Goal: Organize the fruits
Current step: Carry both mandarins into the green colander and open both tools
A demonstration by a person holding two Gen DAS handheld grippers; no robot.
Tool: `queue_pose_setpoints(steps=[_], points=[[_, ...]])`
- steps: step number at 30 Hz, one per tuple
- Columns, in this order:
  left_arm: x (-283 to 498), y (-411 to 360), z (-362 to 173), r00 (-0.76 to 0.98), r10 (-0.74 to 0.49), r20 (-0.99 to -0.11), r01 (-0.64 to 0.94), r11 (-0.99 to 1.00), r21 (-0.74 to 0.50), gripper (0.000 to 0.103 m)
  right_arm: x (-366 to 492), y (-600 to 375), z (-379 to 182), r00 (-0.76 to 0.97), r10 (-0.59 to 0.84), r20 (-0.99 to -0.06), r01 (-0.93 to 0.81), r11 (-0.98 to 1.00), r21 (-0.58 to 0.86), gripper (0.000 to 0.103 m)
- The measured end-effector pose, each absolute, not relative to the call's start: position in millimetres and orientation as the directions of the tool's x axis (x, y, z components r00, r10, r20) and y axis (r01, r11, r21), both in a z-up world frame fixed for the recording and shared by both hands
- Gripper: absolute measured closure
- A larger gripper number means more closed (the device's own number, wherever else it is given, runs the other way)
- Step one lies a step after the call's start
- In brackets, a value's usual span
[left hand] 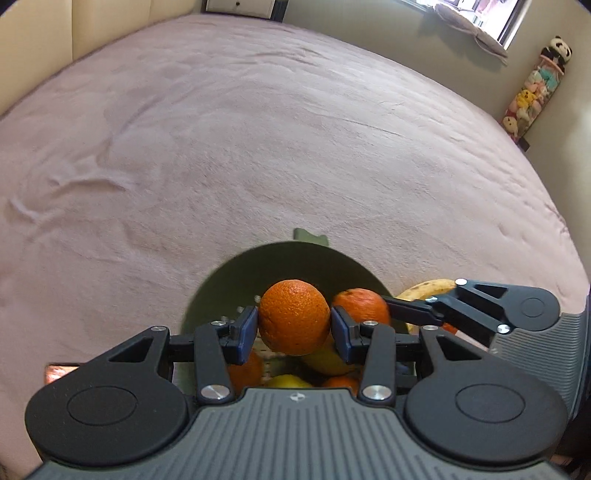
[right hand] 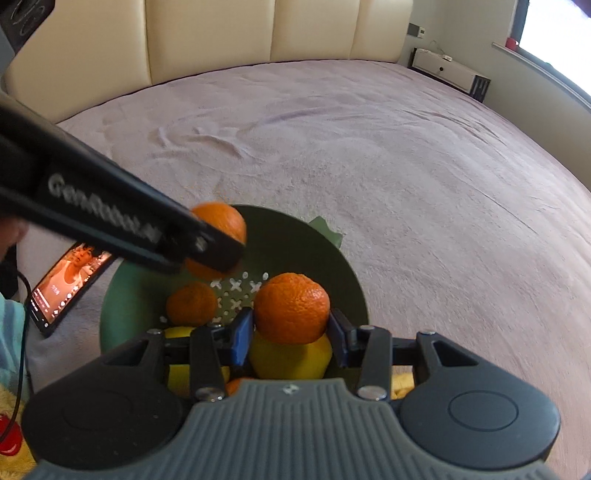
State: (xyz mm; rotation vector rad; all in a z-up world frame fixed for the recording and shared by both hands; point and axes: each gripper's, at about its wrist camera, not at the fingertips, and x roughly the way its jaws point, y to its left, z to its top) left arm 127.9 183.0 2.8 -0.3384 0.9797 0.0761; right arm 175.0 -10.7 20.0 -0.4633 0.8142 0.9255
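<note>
In the left wrist view my left gripper is shut on an orange, held over a green colander bowl. My right gripper comes in from the right, shut on a second orange. The right wrist view shows that gripper pinching its orange above the bowl. There the left gripper reaches in from the left with its orange. Inside the bowl lie another orange and two lemons.
The bowl rests on a pink bedspread with a cream headboard behind. A lit phone lies left of the bowl. A banana sits just right of it. Plush toys stand by the wall.
</note>
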Motion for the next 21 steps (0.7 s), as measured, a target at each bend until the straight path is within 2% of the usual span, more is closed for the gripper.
queue_pose_setpoints(steps=[5, 12, 21], points=[[138.5, 184.1, -16.3, 0.510, -0.101, -0.854, -0.246, 0.935, -0.257, 0.054, 176.1, -6.3, 12.9, 0.371, 0.489, -0.789, -0.855, 0.512, -0.084, 0.062], [148.3, 192.4, -41.8, 0.442, -0.127, -0.888, -0.313, 0.906, -0.286, 0.054, 185.4, -7.5, 4.5, 0.342, 0.505, -0.792, -0.873, 0.483, -0.069, 0.062], [153.1, 193.9, -51.7, 0.407, -0.104, -0.908, -0.334, 0.908, -0.254, 0.054, 185.7, -10.9, 2.0, 0.317, 0.533, -0.784, -0.891, 0.450, -0.054, 0.062]])
